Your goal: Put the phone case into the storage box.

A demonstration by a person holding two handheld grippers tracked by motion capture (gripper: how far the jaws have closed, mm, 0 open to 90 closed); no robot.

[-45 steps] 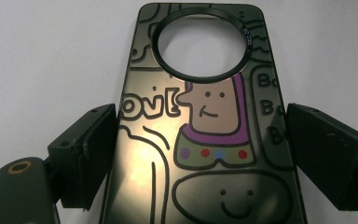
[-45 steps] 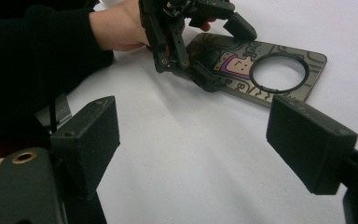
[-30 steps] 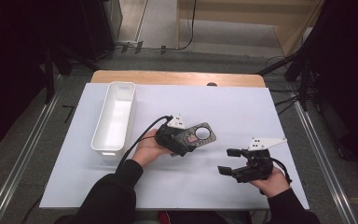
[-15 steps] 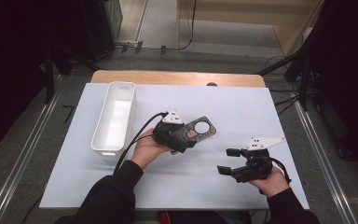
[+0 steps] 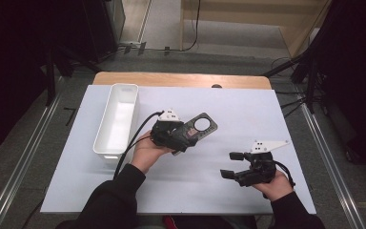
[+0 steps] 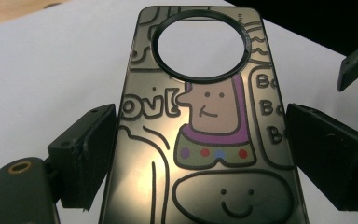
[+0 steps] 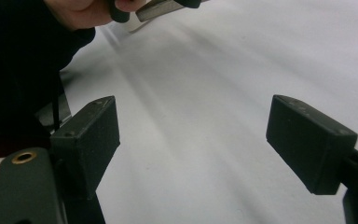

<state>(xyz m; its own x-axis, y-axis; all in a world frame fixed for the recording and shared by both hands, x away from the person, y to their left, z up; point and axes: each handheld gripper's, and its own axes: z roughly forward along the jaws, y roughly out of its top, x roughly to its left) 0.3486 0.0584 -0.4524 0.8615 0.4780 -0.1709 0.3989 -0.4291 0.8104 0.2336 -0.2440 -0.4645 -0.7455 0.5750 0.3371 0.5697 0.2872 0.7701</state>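
Lifted higher off the white mat (image 5: 209, 191) than a second ago, my left gripper (image 6: 200, 154) clamps both edges of a glossy cartoon-printed phone case (image 6: 205, 140) with round camera hole, white bin (image 5: 116, 121) nearby, while my right gripper (image 7: 193, 144) gapes empty.

Bright glaring tabletop, dark surroundings, mild softness.

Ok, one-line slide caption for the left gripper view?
Left gripper clamps a glossy cartoon-printed phone case with round camera cutout, above the white table.
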